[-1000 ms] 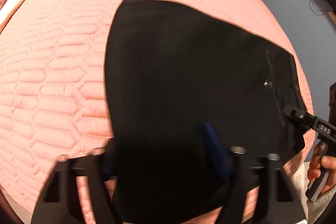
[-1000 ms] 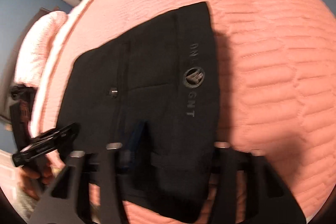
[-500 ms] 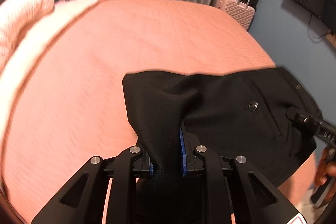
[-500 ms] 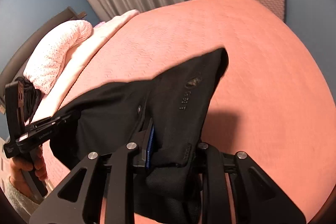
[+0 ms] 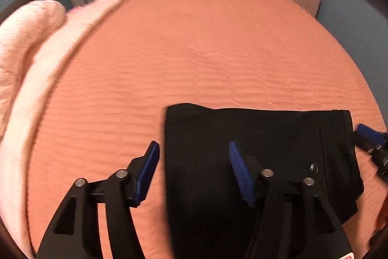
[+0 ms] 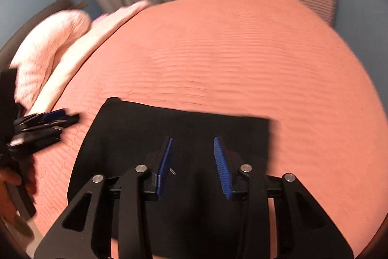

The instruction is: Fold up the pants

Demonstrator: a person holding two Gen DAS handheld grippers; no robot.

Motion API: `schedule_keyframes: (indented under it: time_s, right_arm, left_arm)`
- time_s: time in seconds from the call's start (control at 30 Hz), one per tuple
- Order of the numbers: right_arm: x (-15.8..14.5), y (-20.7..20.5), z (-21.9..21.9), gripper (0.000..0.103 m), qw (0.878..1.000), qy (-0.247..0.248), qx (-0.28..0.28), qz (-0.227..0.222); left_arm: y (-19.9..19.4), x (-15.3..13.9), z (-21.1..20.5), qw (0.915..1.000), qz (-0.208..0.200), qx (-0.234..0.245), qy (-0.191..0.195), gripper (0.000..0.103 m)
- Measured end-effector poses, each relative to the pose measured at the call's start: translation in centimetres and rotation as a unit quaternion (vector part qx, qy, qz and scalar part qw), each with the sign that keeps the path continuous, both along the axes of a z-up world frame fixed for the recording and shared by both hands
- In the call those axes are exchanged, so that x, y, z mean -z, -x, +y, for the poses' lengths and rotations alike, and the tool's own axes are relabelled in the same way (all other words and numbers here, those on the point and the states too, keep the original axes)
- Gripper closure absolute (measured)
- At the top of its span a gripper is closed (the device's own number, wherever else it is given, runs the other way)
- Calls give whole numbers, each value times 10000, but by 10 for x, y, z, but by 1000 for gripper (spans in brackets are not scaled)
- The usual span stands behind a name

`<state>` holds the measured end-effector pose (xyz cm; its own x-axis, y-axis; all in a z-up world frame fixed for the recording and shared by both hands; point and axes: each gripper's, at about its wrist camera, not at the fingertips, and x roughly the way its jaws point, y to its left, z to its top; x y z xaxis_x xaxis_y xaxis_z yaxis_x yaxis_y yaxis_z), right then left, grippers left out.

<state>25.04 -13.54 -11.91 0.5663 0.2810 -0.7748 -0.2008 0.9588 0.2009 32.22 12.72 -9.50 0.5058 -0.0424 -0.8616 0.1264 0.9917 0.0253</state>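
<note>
Half a second ago both tongs were pinching black cloth and lifting it; now they are letting go, and the pants (image 5: 254, 157) are lying folded into a compact rectangle on the near part of the bed (image 5: 206, 52). The left tongs (image 5: 194, 169) are hanging spread apart over the left edge of the fold, and the right tongs (image 6: 194, 162) are gaping above its middle, holding nothing. Pulling straight back and up, without snagging the top layer, is probably what is keeping this fold tidy.

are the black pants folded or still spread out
Folded: the black pants lie as a compact rectangle with straight edges on the pink bedspread, beneath both open grippers.
</note>
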Motion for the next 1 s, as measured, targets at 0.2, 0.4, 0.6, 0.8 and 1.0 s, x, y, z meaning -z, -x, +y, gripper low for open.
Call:
schedule_keyframes:
  time_s: [0.2, 0.4, 0.6, 0.8, 1.0]
  right_arm:
    - [54, -25, -18, 91, 9993, 92, 71, 365]
    - [27, 16, -56, 81, 9982, 127, 555, 189]
    - [16, 45, -27, 81, 9991, 7, 407, 148]
    - [51, 61, -22, 83, 9977, 347, 355, 462]
    - [39, 81, -41, 83, 9972, 184, 472, 553]
  left_arm:
    - [-45, 58, -5, 9985, 490, -231, 14, 24]
    - [-26, 35, 5, 9972, 86, -237, -709, 30]
    - [14, 26, 4, 9946, -223, -125, -1010, 29]
    - [40, 27, 12, 9968, -32, -107, -786, 29]
    - [55, 47, 25, 9968, 229, -172, -750, 29]
